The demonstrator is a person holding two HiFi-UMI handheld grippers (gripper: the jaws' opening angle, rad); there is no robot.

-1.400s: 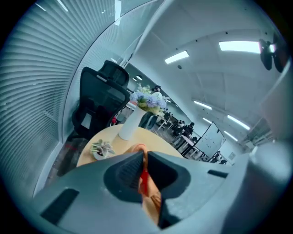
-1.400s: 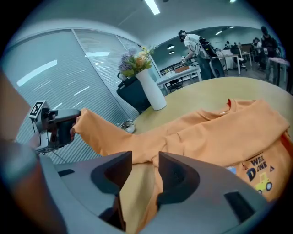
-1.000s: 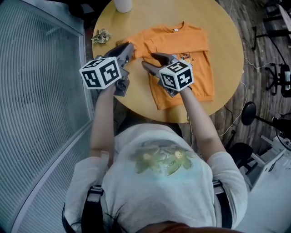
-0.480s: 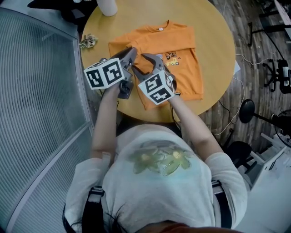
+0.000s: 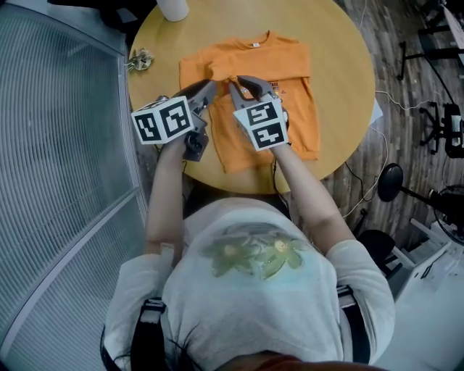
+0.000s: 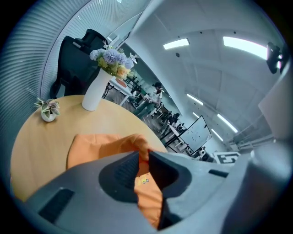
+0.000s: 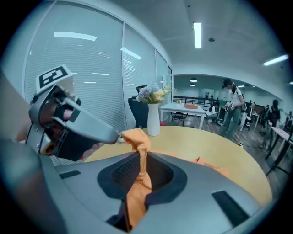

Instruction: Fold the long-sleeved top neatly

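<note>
Wood-plank flooring [image 5: 406,109] surrounds a round wooden table [image 5: 348,87] in the head view. A white vase [image 5: 172,9] stands at the table's far edge and a small potted plant [image 5: 140,60] near its left rim. The orange long-sleeved top [image 5: 290,65] lies on the table, collar away from the person. The left gripper [image 5: 206,90] and right gripper [image 5: 243,85] meet tip to tip over its left half.

From the left gripper view, the jaws pinch a raised ridge of the orange fabric. They have just eased open slightly, with the cloth between the pads. Flowers [image 6: 112,59] fill the vase beyond.

From the right gripper view, the jaws have just closed on a fold of the top, which stands in a peak above the tips. The left gripper's tip grips the same peak from the left.
</note>
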